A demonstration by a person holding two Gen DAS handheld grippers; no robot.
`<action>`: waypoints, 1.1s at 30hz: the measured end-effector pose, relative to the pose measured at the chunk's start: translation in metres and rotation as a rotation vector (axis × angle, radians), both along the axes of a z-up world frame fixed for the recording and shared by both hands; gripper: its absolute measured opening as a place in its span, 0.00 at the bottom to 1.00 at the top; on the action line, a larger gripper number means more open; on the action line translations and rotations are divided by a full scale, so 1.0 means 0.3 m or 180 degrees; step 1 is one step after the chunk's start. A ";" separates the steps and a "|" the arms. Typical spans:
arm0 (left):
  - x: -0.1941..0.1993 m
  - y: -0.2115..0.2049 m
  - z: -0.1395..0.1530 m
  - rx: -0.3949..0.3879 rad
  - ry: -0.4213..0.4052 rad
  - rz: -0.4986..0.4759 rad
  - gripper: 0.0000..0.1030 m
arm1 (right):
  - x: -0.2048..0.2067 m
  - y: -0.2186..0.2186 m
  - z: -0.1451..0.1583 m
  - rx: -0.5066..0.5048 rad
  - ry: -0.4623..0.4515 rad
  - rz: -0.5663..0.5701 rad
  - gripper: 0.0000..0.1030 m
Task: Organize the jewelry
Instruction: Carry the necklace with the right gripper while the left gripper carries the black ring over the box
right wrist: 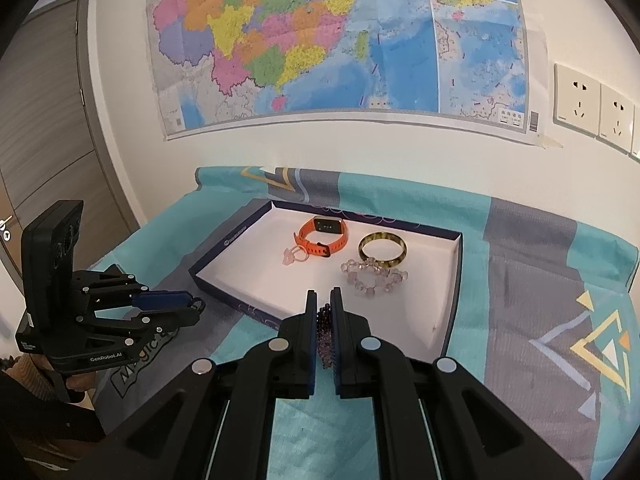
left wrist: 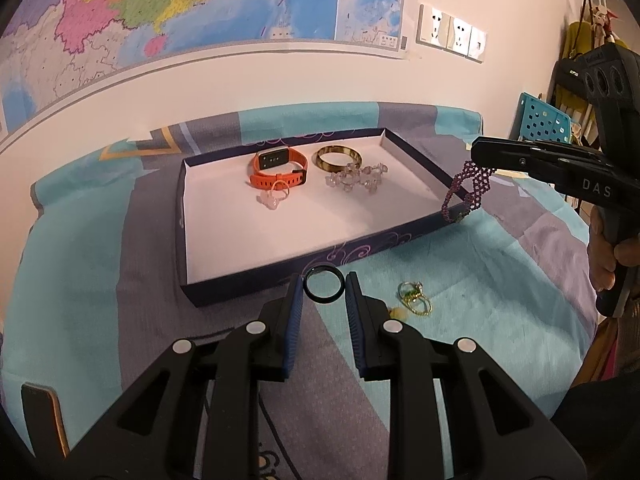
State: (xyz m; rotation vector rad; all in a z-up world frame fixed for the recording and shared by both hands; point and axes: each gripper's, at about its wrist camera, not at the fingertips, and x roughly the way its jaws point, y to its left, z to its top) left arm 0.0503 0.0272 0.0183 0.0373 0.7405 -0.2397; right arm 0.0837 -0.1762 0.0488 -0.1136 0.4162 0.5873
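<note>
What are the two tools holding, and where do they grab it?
The left tool pinches the black ring by its sides. The right tool clamps the purple beaded bracelet by its top end; the rest hangs.

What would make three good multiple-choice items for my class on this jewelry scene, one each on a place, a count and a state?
1. Where is the gold ring cluster?
A. in the tray
B. on the cloth outside the tray
C. in a gripper

2. How many pieces lie in the tray?
A. two
B. four
C. six

3. What does the right gripper hold?
A. nothing
B. the purple beaded bracelet
C. the orange watch

Key: 1 B, it lies beside the tray's front wall. 2 B, watch, bangle, crystal bracelet, pink ring. 3 B, beads sit clamped between its pads.
</note>
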 end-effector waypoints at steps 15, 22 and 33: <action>0.064 -0.011 0.021 0.0037 -0.0056 -0.0021 0.21 | 0.060 0.014 0.036 0.0014 -0.0019 0.0013 0.05; 0.084 -0.014 0.024 0.0053 -0.0062 -0.0017 0.21 | 0.087 0.026 0.044 0.0003 -0.0029 0.0027 0.05; 0.133 -0.022 0.025 0.0081 -0.0057 -0.0006 0.21 | 0.137 0.040 0.048 0.0023 0.0021 0.0056 0.05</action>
